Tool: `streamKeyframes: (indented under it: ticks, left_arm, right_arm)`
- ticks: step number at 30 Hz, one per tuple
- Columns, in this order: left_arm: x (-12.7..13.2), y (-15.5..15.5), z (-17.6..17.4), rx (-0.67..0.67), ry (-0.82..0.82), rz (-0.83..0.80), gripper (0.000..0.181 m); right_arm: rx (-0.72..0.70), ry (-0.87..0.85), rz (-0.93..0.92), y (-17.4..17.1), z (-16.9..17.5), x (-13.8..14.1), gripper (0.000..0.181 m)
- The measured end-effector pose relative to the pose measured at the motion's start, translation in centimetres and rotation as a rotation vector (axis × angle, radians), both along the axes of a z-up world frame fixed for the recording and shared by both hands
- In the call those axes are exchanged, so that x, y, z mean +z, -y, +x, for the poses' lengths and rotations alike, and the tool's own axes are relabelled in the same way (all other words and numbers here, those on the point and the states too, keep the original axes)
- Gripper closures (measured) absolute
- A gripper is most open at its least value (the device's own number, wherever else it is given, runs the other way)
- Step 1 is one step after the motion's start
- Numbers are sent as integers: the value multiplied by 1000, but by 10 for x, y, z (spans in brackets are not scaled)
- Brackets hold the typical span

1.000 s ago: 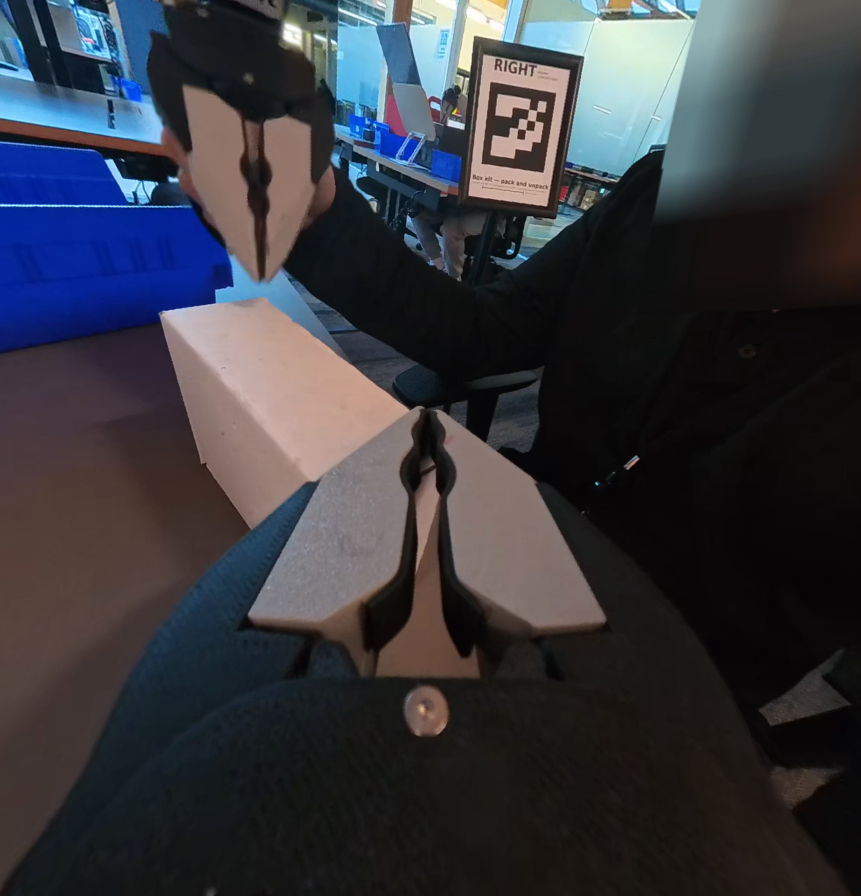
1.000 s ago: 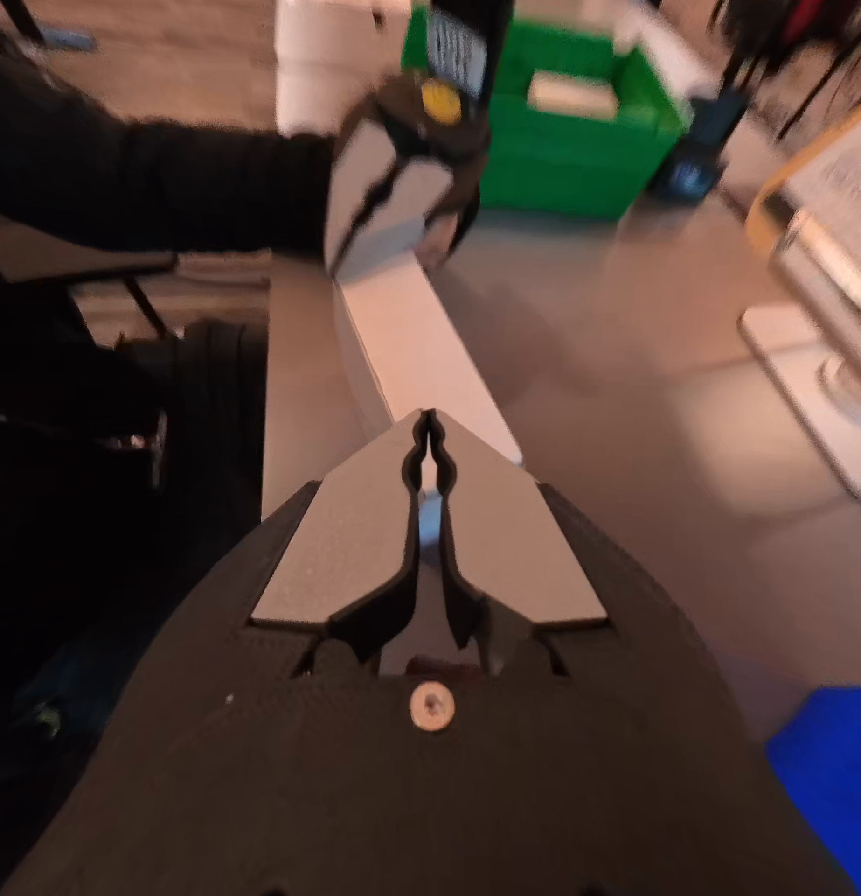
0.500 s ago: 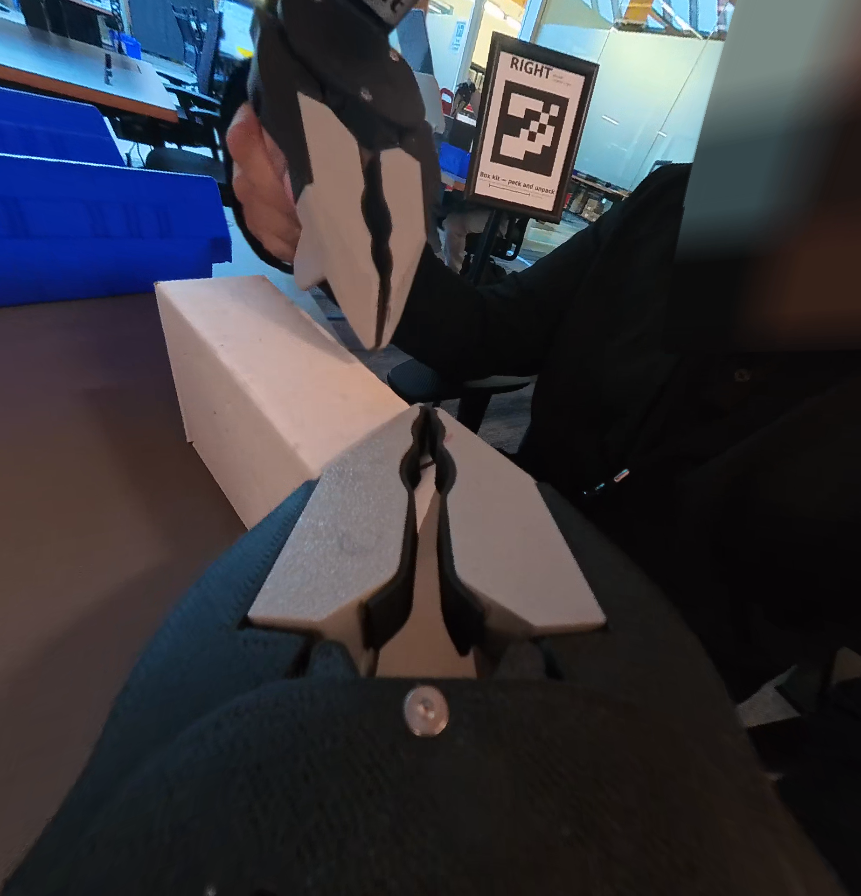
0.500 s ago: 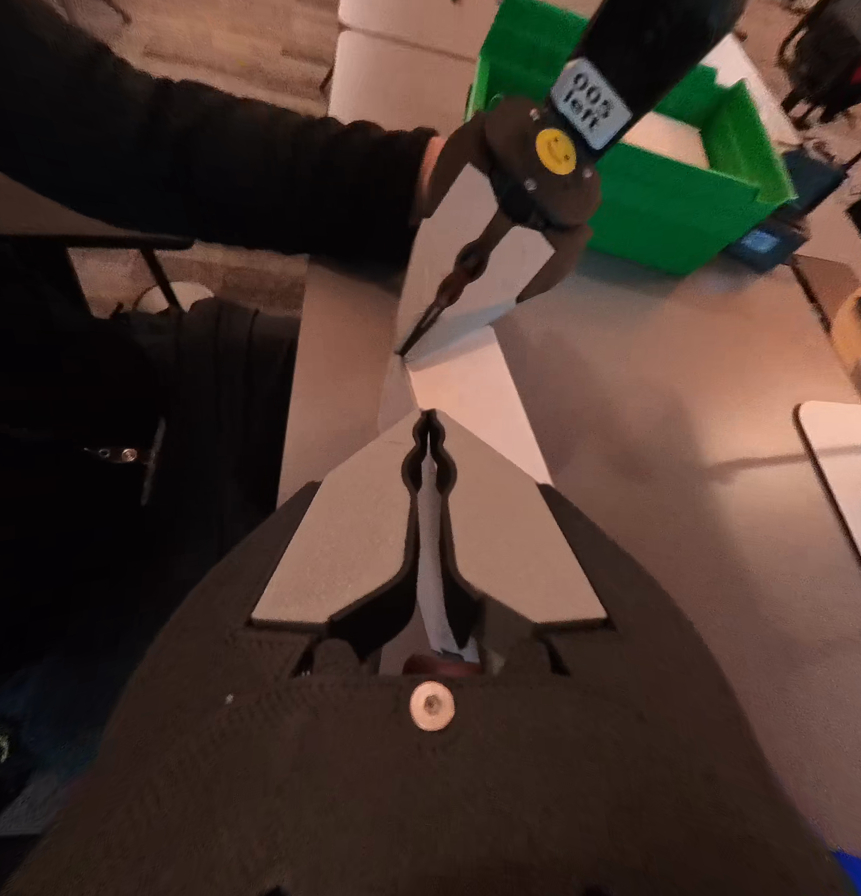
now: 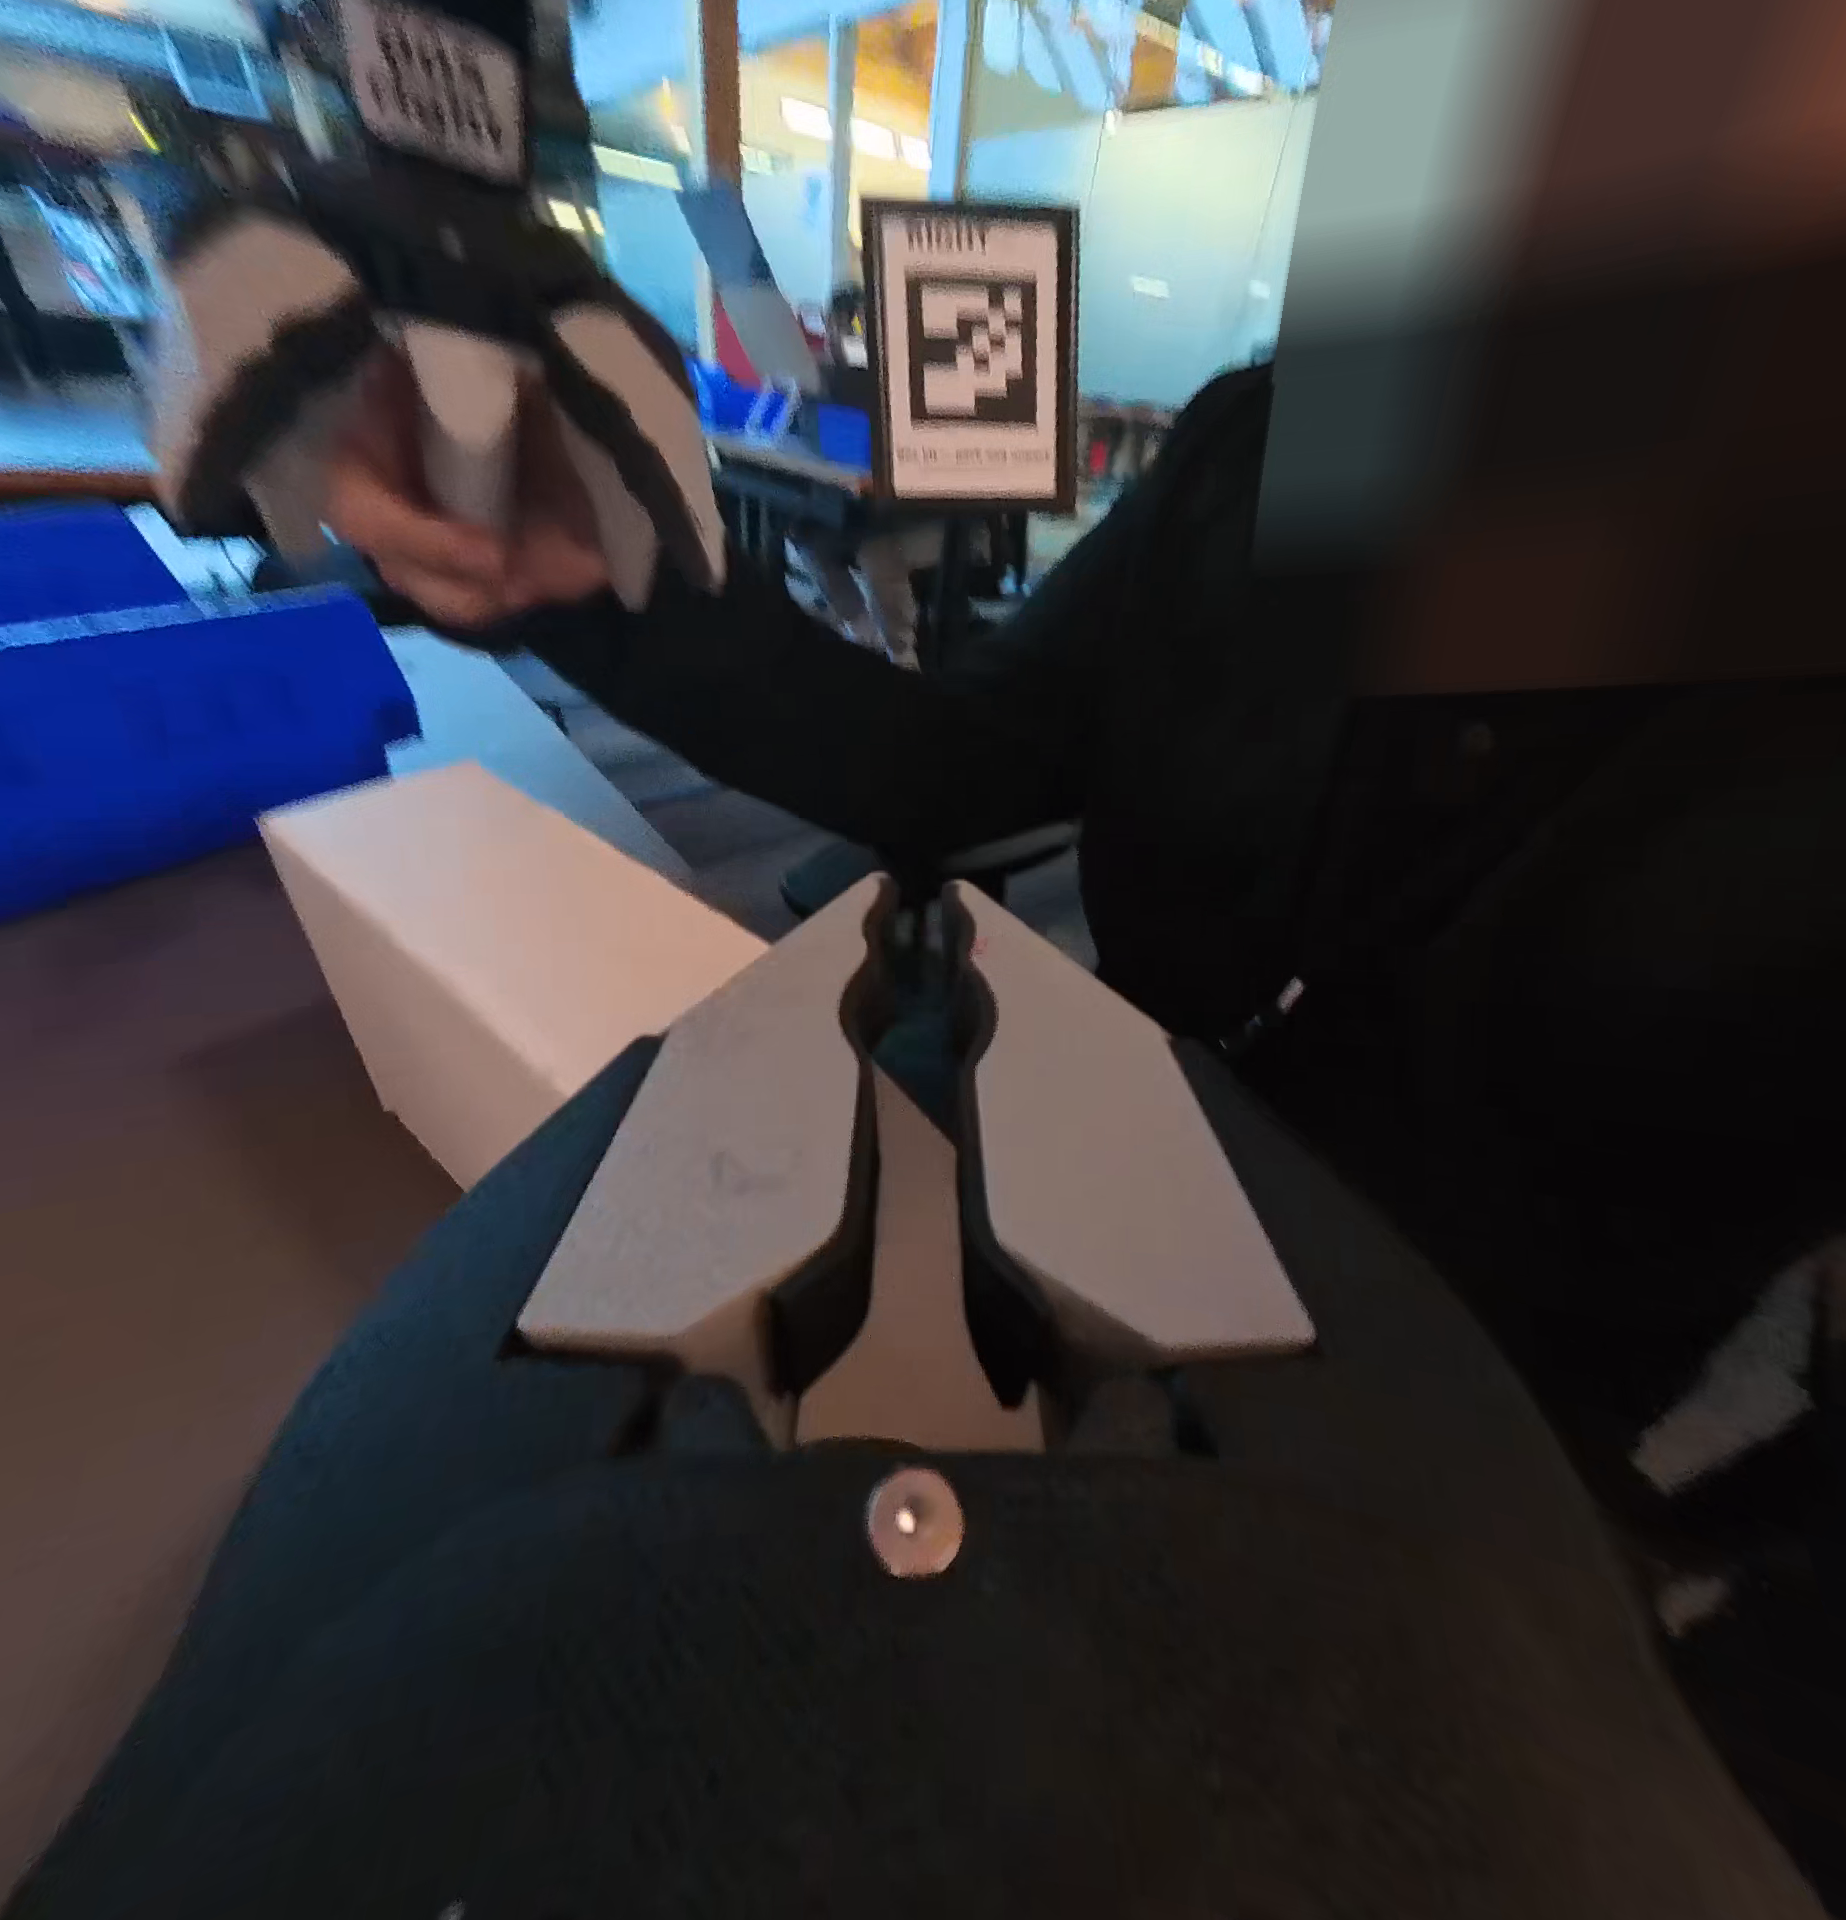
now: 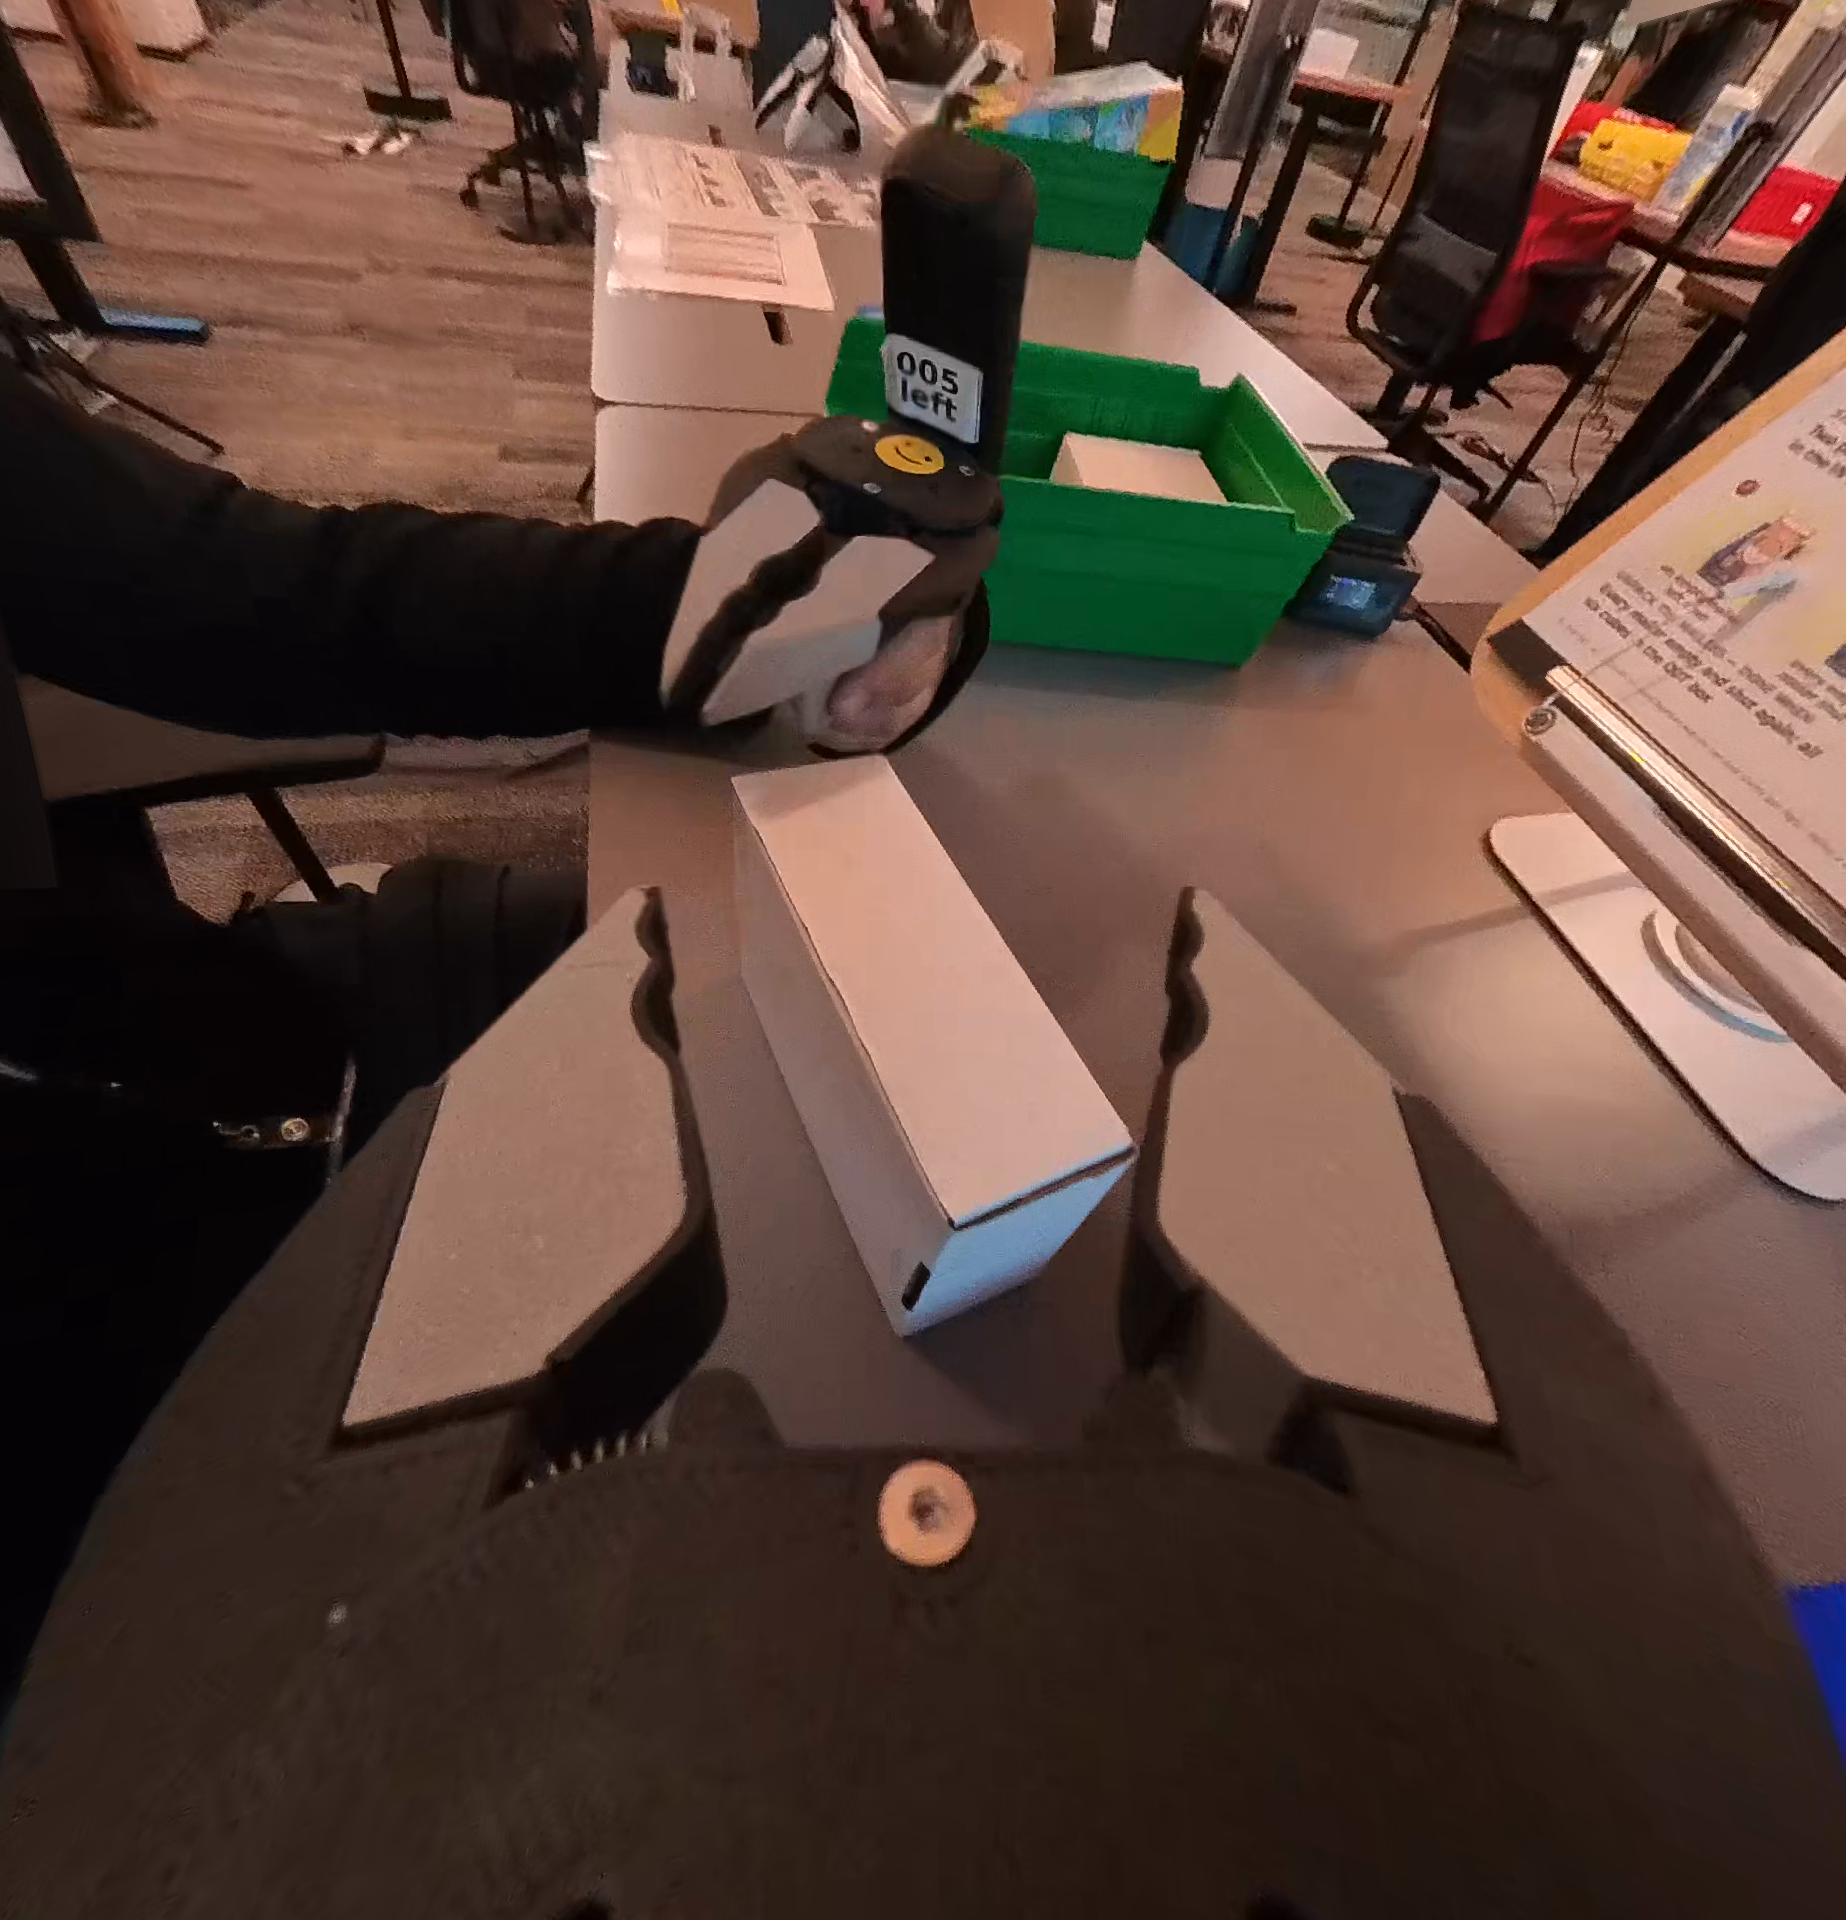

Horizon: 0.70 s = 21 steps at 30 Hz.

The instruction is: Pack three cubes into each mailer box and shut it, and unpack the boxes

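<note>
The white mailer box (image 6: 898, 1029) lies closed on the grey table (image 6: 1314, 790), lengthwise along the near edge, with its flapped end toward the right gripper (image 6: 924, 1049). The right gripper hovers above that end with its jaws spread wide and nothing between them; the spread suits a grasp across the box width, or a release just completed. The left gripper (image 5: 911, 914) sits at the opposite end with its jaws pressed almost together and empty; in the right wrist view it hangs above the far end, clear of the box. This placement, judged from the frames, leaves the box free on the table between the two tools. A green bin (image 6: 1106, 561) holding another white box stands farther back; a blue bin (image 5: 150, 727) stands beyond the box in the left wrist view.

Compared with half a second earlier, the right jaws have gone from clenched to fully spread, and both grippers have lifted off the box
</note>
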<state>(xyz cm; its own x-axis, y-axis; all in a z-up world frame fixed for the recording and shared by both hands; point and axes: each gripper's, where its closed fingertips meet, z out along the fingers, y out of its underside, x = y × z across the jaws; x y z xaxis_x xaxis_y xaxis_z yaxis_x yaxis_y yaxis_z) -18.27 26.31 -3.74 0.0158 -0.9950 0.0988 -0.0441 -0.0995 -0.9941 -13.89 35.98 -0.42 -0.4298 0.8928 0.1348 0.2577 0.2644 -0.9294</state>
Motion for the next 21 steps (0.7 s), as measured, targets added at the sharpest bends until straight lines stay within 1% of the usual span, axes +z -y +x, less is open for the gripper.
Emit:
streamKeyframes:
  ticks: [2, 3, 4, 5, 7, 8, 12, 14, 15, 17, 18, 19, 20, 21]
  left_arm:
    - [10, -5, -6, 46, 43, 32, 171]
    - [12, -8, -8, 68, 50, 36, 166]
    - [14, -11, -11, 92, 62, 41, 161]
    - [15, -15, -14, 114, 80, 45, 157]
    - [15, -22, -21, 153, 98, 41, 156]
    - [15, -27, -26, 176, 104, 34, 156]
    - [18, -48, -42, 307, 136, 34, 157]
    - [19, -61, -54, 418, 130, 73, 159]
    - [19, -70, -63, 504, 123, 102, 163]
    - [10, -91, -83, 680, 63, 132, 167]
    - [5, -99, -91, 737, 37, 124, 170]
    - [0, -105, -98, 784, 20, 104, 171]
    - [-3, -109, -102, 809, 13, 82, 170]
    - [-6, -112, -105, 819, 12, 63, 170]
  right_arm:
    - [4, 5, 10, 6, -5, -1, 83]
    - [1, 29, 26, 11, -10, -5, 79]
    - [3, 68, 43, 17, -13, -10, 78]
    - [20, 131, 59, 26, -15, -19, 80]
    - [54, 258, 120, 40, -18, -35, 94]
    - [66, 285, 169, 44, -22, -39, 94]
    - [74, 451, 386, 33, -47, -46, 91]
    - [133, 588, 463, 32, -54, -60, 89]
    - [155, 667, 493, 31, -56, -71, 87]
    - [184, 825, 555, 27, -54, -97, 87]
    - [197, 892, 589, 25, -51, -111, 92]
    - [211, 945, 620, 24, -47, -124, 100]
    - [213, 955, 641, 24, -47, -130, 95]
    - [211, 938, 634, 27, -48, -130, 96]
